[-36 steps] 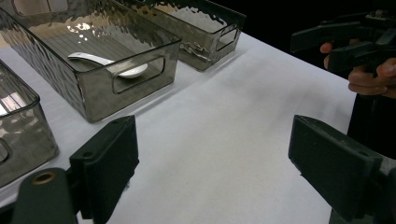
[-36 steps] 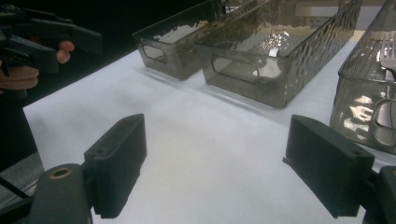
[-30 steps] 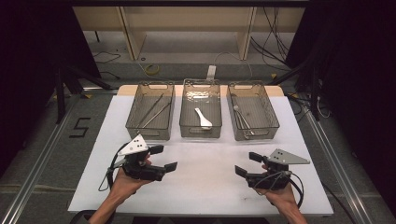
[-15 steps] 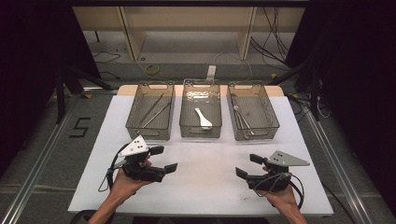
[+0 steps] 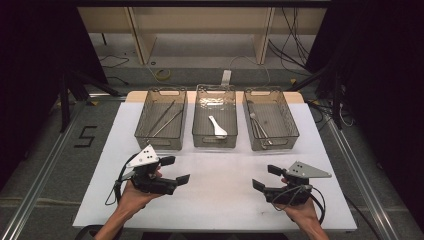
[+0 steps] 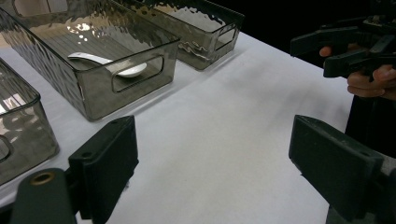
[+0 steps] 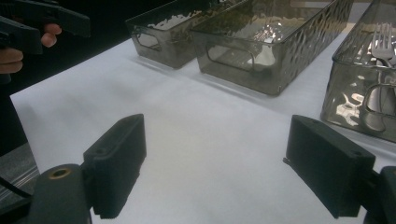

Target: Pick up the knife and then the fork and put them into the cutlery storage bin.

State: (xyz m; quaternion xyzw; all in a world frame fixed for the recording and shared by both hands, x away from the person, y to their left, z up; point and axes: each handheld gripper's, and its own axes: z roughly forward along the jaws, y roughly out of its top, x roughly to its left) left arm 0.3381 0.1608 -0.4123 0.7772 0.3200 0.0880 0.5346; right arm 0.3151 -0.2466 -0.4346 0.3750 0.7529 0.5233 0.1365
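We held the left gripper (image 5: 175,170) near the bench's (image 5: 220,200) near-left corner, jaws spread wide with nothing between them, pointing toward the middle. We held the right gripper (image 5: 266,178) near the near-right corner, also wide open and empty, facing the left one across bare white surface. Both sat well apart from each other and from the bins. Farther back, three clear bins stood in a row along the far edge. The left bin (image 5: 150,135) held long thin utensils, chopsticks probably, hard to tell. The middle bin (image 5: 200,137) held a white spoon (image 5: 218,127), lying flat on its floor, bowl toward the near end. The right bin (image 5: 290,130) held metal cutlery, with a fork (image 7: 383,39) seen in the right gripper view. The spoon sat nearest both grippers' reach but untouched.
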